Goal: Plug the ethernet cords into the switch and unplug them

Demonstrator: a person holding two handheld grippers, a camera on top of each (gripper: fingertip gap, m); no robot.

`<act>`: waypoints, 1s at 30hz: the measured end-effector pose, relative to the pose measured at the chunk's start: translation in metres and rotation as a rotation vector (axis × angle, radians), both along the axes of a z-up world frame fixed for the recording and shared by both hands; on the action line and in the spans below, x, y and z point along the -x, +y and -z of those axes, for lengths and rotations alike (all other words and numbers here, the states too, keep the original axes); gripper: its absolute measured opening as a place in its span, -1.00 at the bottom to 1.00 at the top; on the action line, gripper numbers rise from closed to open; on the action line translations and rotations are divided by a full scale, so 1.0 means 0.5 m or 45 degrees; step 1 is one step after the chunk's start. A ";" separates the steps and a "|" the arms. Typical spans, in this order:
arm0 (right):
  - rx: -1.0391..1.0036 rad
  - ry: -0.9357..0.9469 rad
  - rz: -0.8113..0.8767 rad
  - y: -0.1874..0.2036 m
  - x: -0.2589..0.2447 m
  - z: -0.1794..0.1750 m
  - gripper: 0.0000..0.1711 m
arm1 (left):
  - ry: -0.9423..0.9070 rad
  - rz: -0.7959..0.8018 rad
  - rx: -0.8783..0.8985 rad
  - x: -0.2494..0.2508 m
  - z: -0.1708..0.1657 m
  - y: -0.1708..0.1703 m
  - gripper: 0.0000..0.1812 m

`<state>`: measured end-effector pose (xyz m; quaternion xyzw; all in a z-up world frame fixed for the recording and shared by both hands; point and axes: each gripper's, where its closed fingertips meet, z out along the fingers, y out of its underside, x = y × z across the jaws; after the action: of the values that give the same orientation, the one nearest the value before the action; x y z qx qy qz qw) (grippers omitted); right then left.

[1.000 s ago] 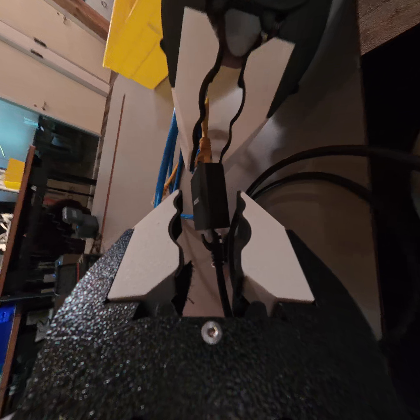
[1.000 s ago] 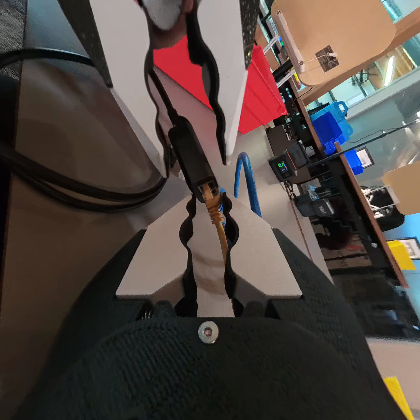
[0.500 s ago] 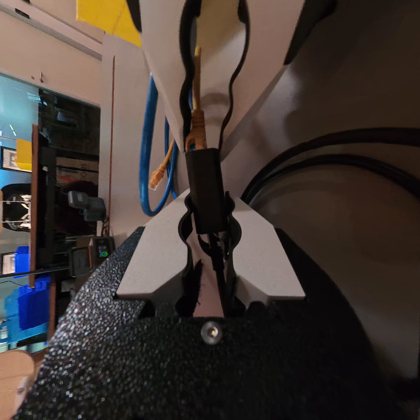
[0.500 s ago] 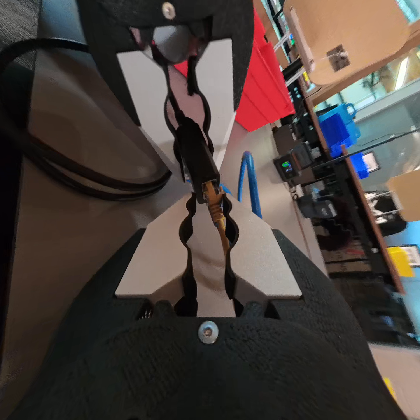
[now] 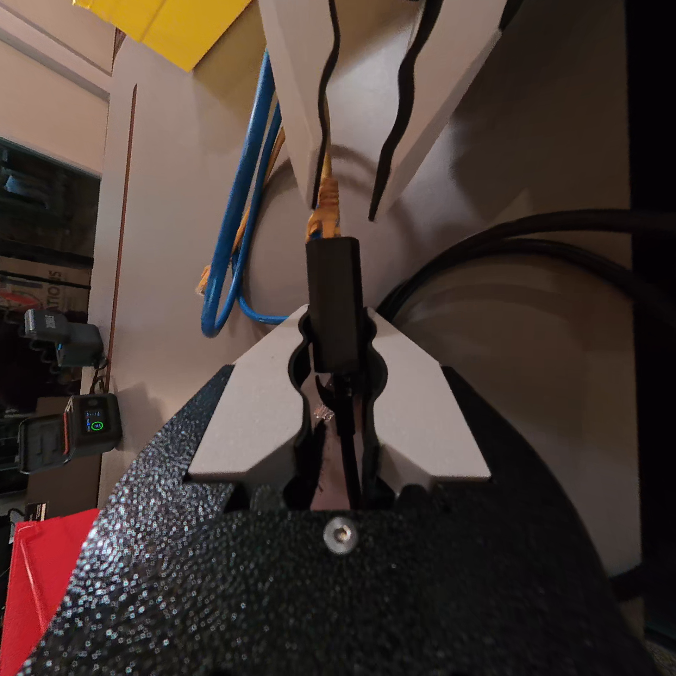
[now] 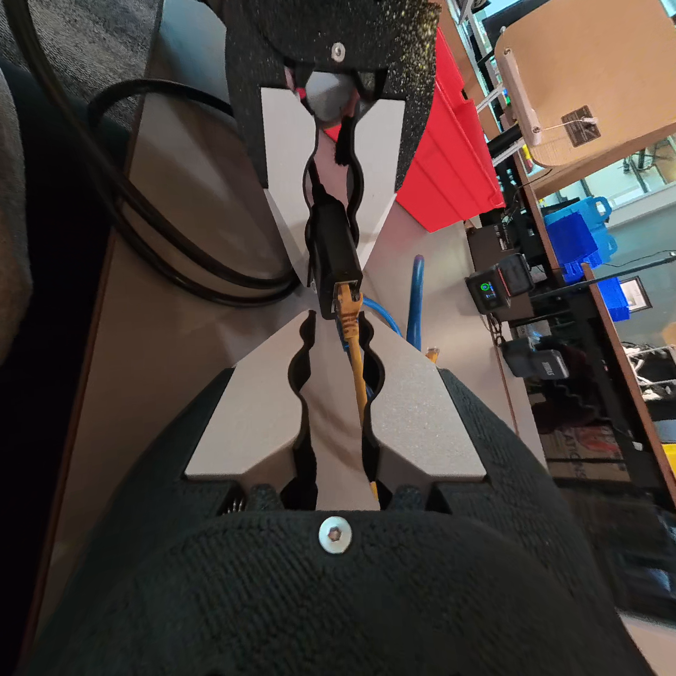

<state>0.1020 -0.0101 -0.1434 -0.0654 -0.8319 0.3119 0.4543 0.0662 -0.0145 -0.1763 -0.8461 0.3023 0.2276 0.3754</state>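
Note:
The switch (image 5: 334, 278) is a small black box with a thin black lead at its rear. My left gripper (image 5: 336, 314) is shut on its lower half. An orange ethernet cord's plug (image 5: 325, 216) sits in the port on the switch's far end. My right gripper (image 6: 336, 318) faces the left one tip to tip and is open. The orange cord (image 6: 358, 373) runs loose between its fingers, against the right one. In the right wrist view the plug (image 6: 347, 311) is in the switch (image 6: 334, 252), just past my fingertips.
A blue cable (image 5: 234, 219) loops on the pale table (image 5: 175, 183), with the orange cord's free end (image 5: 203, 281) beside it. Thick black cables (image 5: 512, 237) curve along one side. A red bin (image 6: 450, 164), a yellow bin (image 5: 175, 29) and small black camera units (image 6: 490, 289) stand nearby. The gap from one gripper's tips to the other's is roughly 5 centimetres.
My left gripper has closed on the switch, which sat loose between its open fingers a second ago. The right gripper stays open and has drawn back slightly from the switch.

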 end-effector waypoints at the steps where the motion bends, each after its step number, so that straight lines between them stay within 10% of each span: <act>1: -0.008 0.011 0.003 -0.001 0.002 0.001 -0.76 | -0.002 0.006 -0.002 -0.001 0.000 0.000 -0.74; 30: 0.139 -0.033 -0.009 -0.008 0.012 -0.005 -0.87 | -0.084 0.048 0.026 -0.019 -0.001 0.000 -0.76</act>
<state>0.0960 -0.0142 -0.1408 -0.0913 -0.8197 0.3576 0.4380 0.0757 -0.0144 -0.1760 -0.8511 0.3080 0.1894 0.3807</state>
